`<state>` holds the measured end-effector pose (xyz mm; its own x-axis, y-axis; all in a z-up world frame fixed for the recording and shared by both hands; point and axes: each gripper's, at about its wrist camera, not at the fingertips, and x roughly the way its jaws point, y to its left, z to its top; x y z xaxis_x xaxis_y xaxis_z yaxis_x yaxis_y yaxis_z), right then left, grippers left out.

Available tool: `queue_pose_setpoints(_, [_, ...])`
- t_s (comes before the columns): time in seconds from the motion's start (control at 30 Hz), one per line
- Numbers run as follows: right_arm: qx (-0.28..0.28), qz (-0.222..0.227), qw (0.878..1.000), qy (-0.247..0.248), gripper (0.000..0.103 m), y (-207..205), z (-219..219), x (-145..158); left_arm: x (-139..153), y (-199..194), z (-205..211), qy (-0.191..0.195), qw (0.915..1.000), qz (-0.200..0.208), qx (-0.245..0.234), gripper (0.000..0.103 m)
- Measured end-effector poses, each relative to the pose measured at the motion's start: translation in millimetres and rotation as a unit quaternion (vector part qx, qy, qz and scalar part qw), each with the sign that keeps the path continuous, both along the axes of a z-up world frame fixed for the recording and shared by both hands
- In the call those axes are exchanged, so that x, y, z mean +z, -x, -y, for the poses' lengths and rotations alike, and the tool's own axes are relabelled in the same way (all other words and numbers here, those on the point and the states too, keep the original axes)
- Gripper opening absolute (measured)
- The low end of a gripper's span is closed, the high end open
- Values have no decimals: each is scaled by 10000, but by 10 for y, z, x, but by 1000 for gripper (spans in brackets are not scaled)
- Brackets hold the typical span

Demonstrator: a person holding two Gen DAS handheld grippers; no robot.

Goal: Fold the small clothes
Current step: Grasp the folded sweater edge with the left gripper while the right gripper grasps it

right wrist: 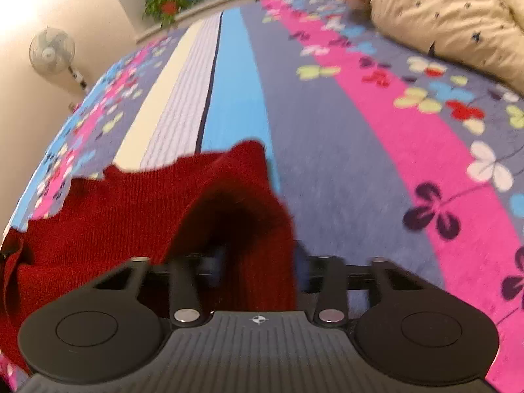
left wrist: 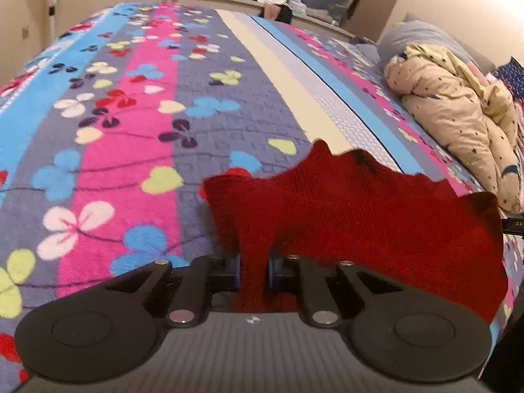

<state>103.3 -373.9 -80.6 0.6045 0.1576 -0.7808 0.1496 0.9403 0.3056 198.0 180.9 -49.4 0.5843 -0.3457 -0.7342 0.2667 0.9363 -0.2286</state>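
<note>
A dark red knit garment (left wrist: 360, 219) hangs between my two grippers above the bed. My left gripper (left wrist: 253, 270) is shut on one edge of it; the knit runs up and to the right from the jaws. In the right wrist view the same red garment (right wrist: 131, 216) spreads to the left. My right gripper (right wrist: 258, 271) has its jaws closed on a bunched fold of the knit, which drapes over the fingers and hides their tips.
A striped blanket with flower prints (left wrist: 137, 124) covers the bed (right wrist: 344, 137). A cream star-print quilt (left wrist: 458, 104) is bundled at the right side, also in the right wrist view (right wrist: 442, 16). A standing fan (right wrist: 52, 52) and a potted plant (right wrist: 168, 5) are beyond the bed.
</note>
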Motion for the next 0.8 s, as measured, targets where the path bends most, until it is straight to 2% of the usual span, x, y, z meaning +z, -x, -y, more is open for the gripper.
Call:
queue_pose_setpoints(0.03, [-31,141,9999,-16,12,4,18,37,42,6,-37,59,9999,95,37,13])
queue_pose_setpoints(0.13, [-253,709,9970,-198,11,24,96,186,207,29,-260,612,9951,568,533,12])
queue_pose_setpoints(0.2, [-501,1295,9889,-524,11,48,175,327,289,41,-394,930,9859,904,1059,12])
queue_pose_setpoints(0.27, [-767,1581,9815,-764,11,19,235,370,225,-25,-442,989,9827,696,1401,12])
queue_pose_setpoints(0.33, [-868,1212,9856,-802,11,-137,219,253,15,-169,-389,659,9883,-63,1377,12])
queue_pose_setpoints(0.4, [-835,325,9947,-502,11,-347,120,3,-126,-227,-339,337,9883,-461,1415,13])
queue_pose_setpoints(0.43, [-849,-46,9956,-388,11,-429,80,-110,-116,-234,-353,433,9872,-444,1473,12])
queue_pose_setpoints(0.47, [-942,-184,9947,-357,11,-472,76,-167,-52,-229,-378,593,9865,-267,1500,12])
queue_pose_setpoints(0.53, [-1040,176,9936,-395,11,-494,74,-83,91,-192,-408,777,9860,224,1462,12])
queue_pose_setpoints(0.6, [-955,868,9911,-334,10,-467,30,94,199,-169,-374,744,9841,698,1457,12])
queue_pose_setpoints(0.67, [-958,1161,9886,-73,10,-466,-22,151,159,-200,-329,536,9834,750,1564,13])
queue_pose_setpoints(0.7, [-1062,1017,9891,-35,10,-493,-10,99,91,-252,-325,493,9841,595,1602,13])
queue_pose_setpoints(0.8, [-1327,48,9909,-227,13,-653,62,-209,-103,-345,-242,155,9857,151,1670,18])
